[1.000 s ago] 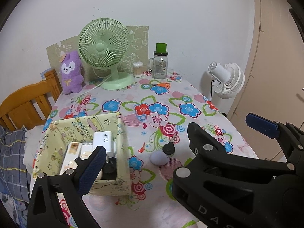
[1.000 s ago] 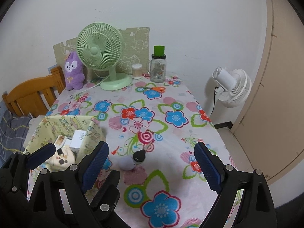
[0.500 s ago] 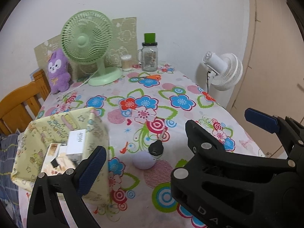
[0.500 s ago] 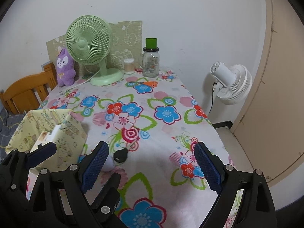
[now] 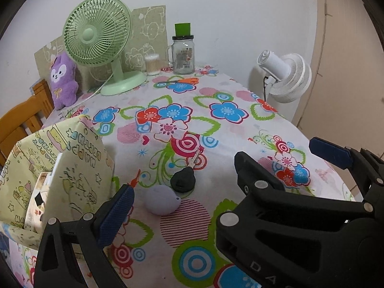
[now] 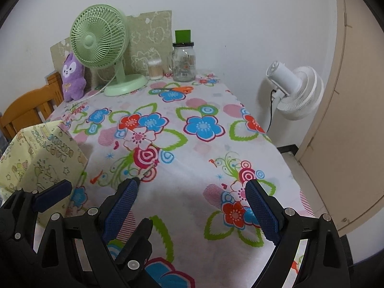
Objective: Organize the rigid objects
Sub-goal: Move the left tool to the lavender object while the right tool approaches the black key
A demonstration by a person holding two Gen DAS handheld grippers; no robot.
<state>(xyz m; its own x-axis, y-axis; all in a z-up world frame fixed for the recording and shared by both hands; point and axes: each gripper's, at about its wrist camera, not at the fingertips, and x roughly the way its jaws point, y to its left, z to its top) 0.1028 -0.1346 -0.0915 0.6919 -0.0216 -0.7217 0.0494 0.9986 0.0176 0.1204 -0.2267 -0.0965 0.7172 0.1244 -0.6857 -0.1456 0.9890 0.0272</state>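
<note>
A black car key and a lilac egg-shaped gadget lie side by side on the flowered tablecloth. A yellow patterned fabric box at the left holds white boxes and a charger. My left gripper is open and empty, above the two items. My right gripper is open and empty near the table's front edge; its left finger hides the key. The box also shows in the right wrist view.
At the table's far end stand a green fan, a purple plush, a cotton swab tub, a glass jar with a green lid and orange scissors. A white floor fan stands right; a wooden chair stands left.
Both grippers have drawn back and lower toward the table's front edge, still open. The box now sits further left in view and the key and gadget look nearer.
</note>
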